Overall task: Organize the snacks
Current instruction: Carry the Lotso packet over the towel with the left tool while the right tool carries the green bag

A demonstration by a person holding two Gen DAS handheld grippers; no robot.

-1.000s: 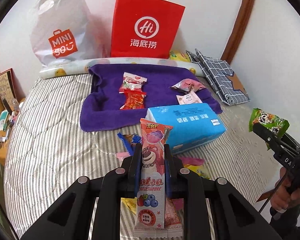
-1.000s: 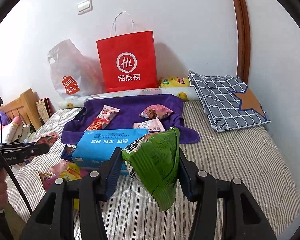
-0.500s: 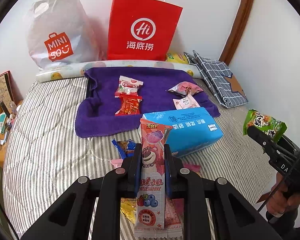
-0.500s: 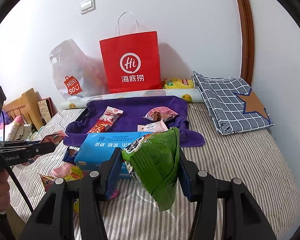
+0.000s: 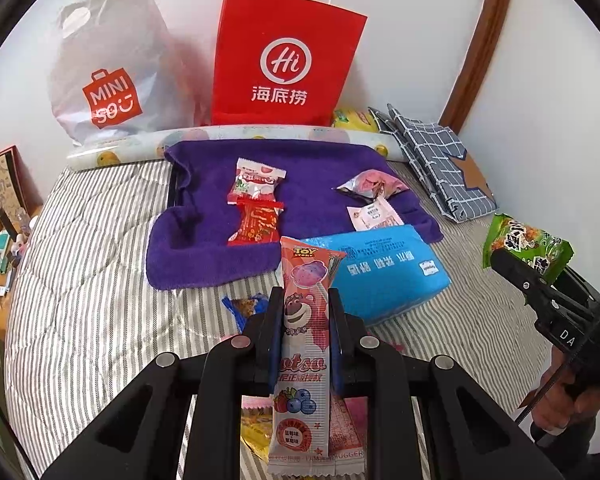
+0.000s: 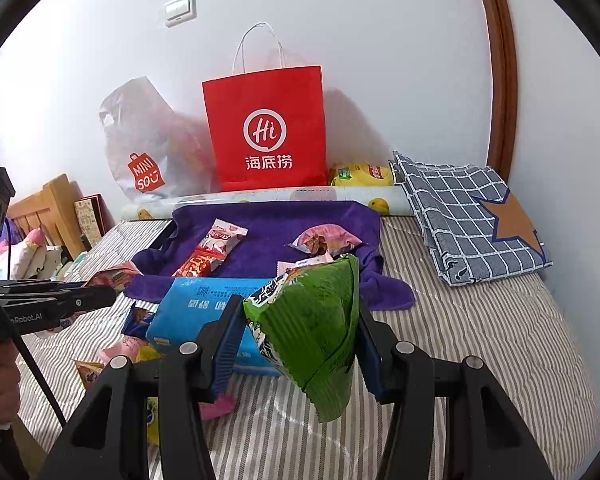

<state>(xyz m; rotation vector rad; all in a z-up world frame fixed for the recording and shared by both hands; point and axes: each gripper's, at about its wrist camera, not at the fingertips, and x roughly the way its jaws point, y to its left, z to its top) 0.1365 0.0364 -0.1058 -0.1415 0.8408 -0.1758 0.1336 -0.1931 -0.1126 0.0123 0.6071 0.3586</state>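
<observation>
Now | left tool [image 5: 305, 312] clamps pink snack stick [image 5: 304, 344], bottom cut off | right tool [image 6: 296, 344] grips green packet [image 6: 316, 332], print creased

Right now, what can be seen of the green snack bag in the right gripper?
The green snack bag is a crinkly, glossy foil pouch with black-and-white lettering and a cartoon print. The right gripper is shut on it, its fingers pressing both sides. It hangs tilted above the striped bedding, touching nothing else, with its lower corner drooping below the jaws.

The red paper bag [image 5: 284, 60] reads "Hi 海底捞", the plastic bag [image 5: 108, 64] "MINISO", the pink snack stick [image 5: 304, 320] "TOY STORY" and seemingly "Lotso".
</observation>
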